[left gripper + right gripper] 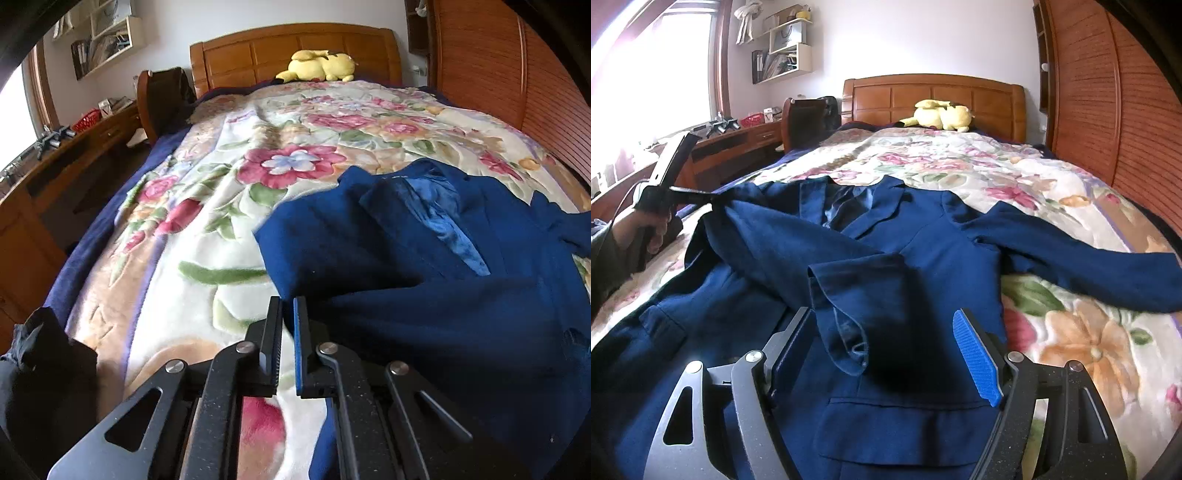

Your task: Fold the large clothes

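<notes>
A dark blue wool suit jacket [916, 258] lies front-up on the floral fleece blanket [1052, 192] covering the bed, collar toward the far wooden headboard [931, 92]. One sleeve is folded across its chest, the other stretched out to the right. The right gripper [886, 350] hovers spread wide over the folded sleeve's cuff. The left gripper [288, 332], at the jacket's left edge, has its fingers nearly pressed together; whether they pinch cloth I cannot tell. A yellow plush toy [319, 66] rests by the headboard.
</notes>
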